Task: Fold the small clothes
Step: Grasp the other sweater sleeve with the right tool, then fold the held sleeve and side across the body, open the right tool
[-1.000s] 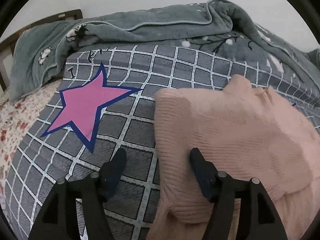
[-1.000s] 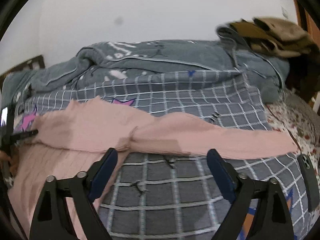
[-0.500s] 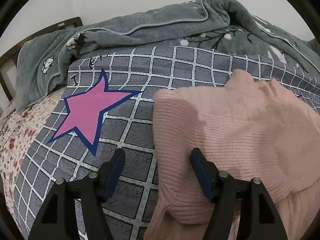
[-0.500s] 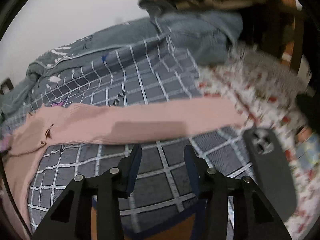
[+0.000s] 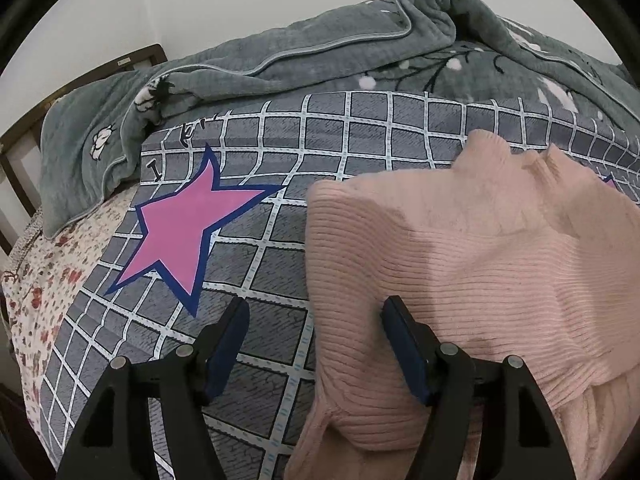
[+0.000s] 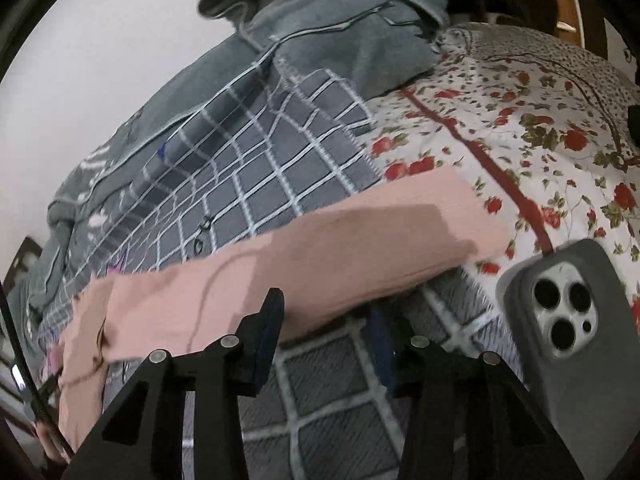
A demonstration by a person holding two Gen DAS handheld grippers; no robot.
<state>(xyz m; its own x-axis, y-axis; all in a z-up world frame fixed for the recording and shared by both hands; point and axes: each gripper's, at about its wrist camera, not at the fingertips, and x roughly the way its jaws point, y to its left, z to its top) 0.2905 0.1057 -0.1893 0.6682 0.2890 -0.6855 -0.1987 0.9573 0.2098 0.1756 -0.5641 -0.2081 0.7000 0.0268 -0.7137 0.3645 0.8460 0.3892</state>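
Pink sweater (image 5: 460,256) spread on checked quilt (image 5: 280,264), left gripper (image 5: 314,320) apart astride its edge, right gripper (image 6: 326,316) apart under its sleeve (image 6: 320,264), phone (image 6: 568,320) beside.

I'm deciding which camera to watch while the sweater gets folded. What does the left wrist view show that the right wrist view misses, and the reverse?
Left wrist only: the pink star printed on the checked cover, and the sweater's ribbed body with its collar.

Right wrist only: the outstretched sleeve, a phone lying camera-up, and the red floral sheet.

Both: the pink sweater, the grey checked cover and the grey-green blanket behind.
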